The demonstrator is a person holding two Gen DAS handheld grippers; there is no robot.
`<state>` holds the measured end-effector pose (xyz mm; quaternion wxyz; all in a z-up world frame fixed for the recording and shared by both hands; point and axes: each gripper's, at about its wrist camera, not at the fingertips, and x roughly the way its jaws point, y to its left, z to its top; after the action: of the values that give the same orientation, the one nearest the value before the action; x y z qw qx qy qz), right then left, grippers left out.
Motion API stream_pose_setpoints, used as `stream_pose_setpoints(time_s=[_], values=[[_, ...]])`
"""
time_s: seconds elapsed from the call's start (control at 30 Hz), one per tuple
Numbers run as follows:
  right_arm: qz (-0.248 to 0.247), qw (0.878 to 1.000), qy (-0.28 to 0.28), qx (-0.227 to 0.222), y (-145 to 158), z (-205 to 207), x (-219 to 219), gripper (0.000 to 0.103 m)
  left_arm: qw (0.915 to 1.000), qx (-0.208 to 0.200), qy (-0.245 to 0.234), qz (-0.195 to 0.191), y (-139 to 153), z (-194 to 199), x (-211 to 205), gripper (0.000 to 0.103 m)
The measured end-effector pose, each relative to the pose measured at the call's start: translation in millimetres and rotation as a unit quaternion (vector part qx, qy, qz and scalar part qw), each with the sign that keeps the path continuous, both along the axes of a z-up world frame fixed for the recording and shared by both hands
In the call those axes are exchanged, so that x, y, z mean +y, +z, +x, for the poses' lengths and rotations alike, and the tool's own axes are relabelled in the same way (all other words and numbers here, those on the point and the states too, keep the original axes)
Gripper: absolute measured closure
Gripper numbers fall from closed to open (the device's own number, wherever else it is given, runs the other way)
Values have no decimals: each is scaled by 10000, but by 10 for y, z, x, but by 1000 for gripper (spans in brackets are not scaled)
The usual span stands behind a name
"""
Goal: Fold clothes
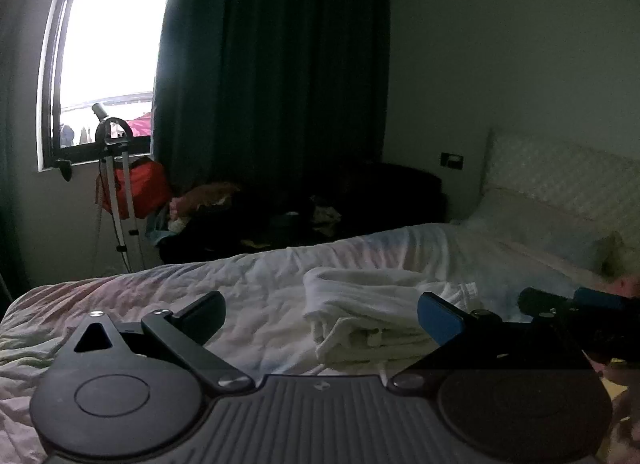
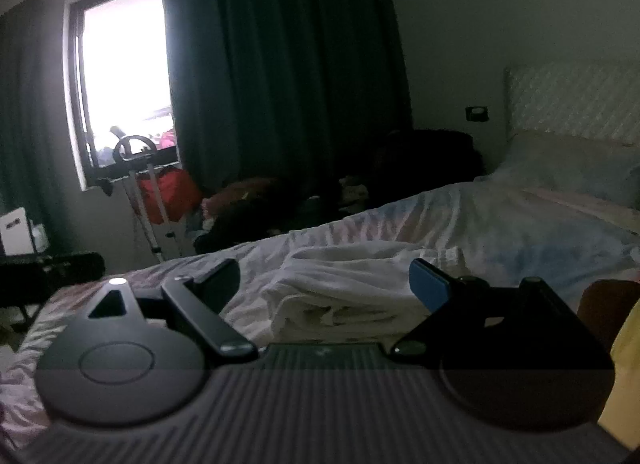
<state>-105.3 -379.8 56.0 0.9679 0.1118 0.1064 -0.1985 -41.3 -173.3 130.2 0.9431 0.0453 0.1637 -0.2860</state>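
Note:
A white garment [image 1: 372, 320] lies folded in a thick bundle on the bed [image 1: 160, 296], just ahead of both grippers. My left gripper [image 1: 320, 316] is open, its fingers spread wide with nothing between them, the bundle's near edge level with the right finger. The right gripper [image 1: 560, 304] shows at the right edge of the left wrist view. In the right wrist view the same white garment [image 2: 340, 296] sits straight ahead between the spread fingers of my right gripper [image 2: 326, 284], which is open and holds nothing. The left gripper [image 2: 52, 268] appears dark at the far left there.
The bed has a crumpled pale sheet, a pillow [image 1: 532, 223] and a quilted headboard [image 1: 568, 179] at the right. Behind it lie dark piled clothes [image 1: 280, 215], a red bag [image 1: 140, 187] by a tripod stand [image 1: 116, 167], a dark curtain [image 1: 272, 63] and a bright window [image 1: 108, 47].

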Motion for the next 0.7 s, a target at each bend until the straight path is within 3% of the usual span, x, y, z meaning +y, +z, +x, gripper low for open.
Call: stream_pose_setpoints(time_s=[0.1, 0.43, 0.7], values=[[-175, 9998, -59, 52, -104, 3, 39, 10, 9999, 100, 9, -67, -76, 30, 25, 0], [-72, 9998, -55, 202, -599, 142, 58, 10, 9999, 130, 70, 39, -430, 134, -10, 3], [-273, 9986, -349, 275, -685, 147, 145, 10, 9997, 128, 70, 193, -609, 163, -92, 3]])
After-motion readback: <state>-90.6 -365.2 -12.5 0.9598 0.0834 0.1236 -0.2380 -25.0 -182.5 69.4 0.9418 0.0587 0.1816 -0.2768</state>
